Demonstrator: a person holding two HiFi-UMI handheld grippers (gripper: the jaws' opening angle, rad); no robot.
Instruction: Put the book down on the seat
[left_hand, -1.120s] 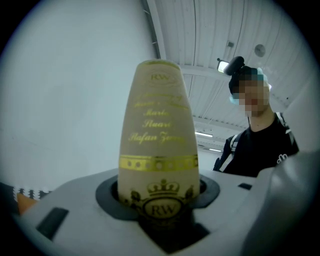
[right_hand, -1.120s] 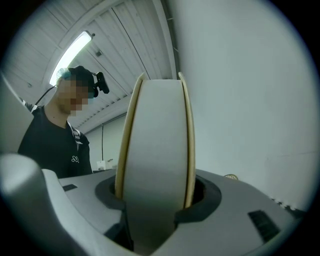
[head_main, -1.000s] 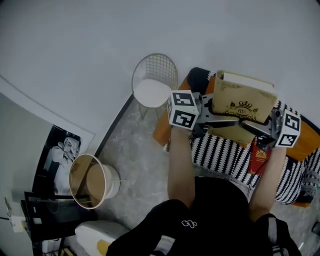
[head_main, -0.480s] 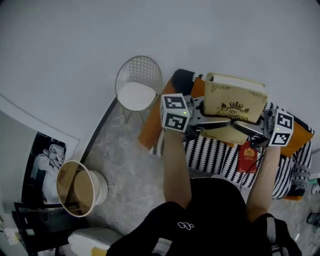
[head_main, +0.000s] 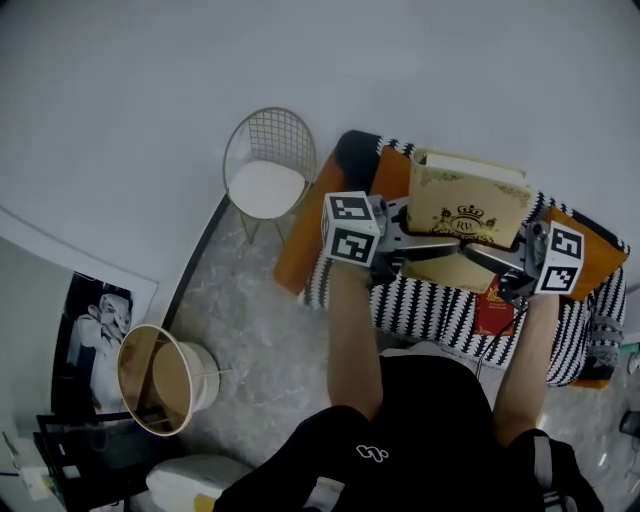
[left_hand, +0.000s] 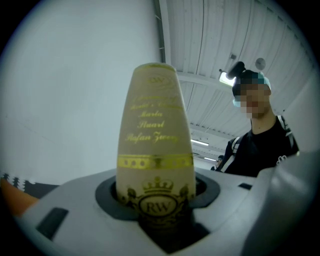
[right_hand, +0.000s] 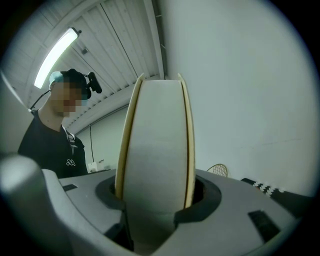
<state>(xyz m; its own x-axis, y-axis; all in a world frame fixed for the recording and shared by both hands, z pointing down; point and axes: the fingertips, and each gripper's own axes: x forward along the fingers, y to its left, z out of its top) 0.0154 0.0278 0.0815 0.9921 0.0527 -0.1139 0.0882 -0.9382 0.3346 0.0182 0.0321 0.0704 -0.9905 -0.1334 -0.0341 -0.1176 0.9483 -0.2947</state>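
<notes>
A thick cream book (head_main: 468, 208) with gold print hangs over the seat (head_main: 440, 305), an orange bench under a black-and-white striped cover. My left gripper (head_main: 418, 246) is shut on the book's left end. In the left gripper view the gold-lettered spine (left_hand: 155, 160) stands between the jaws. My right gripper (head_main: 497, 258) is shut on the right end. The right gripper view shows the white page edge (right_hand: 156, 165) rising from between its jaws. The book is off the seat.
A red booklet (head_main: 496, 310) lies on the striped cover below the book. A white wire chair (head_main: 266, 175) stands left of the seat. On the floor at the left are a round bin (head_main: 165, 378) and a leaning poster (head_main: 98, 322). A wall runs behind.
Both grippers keep their hold on the book. Book and grippers have shifted a little to the left in the view, and more of the seat shows under them.
</notes>
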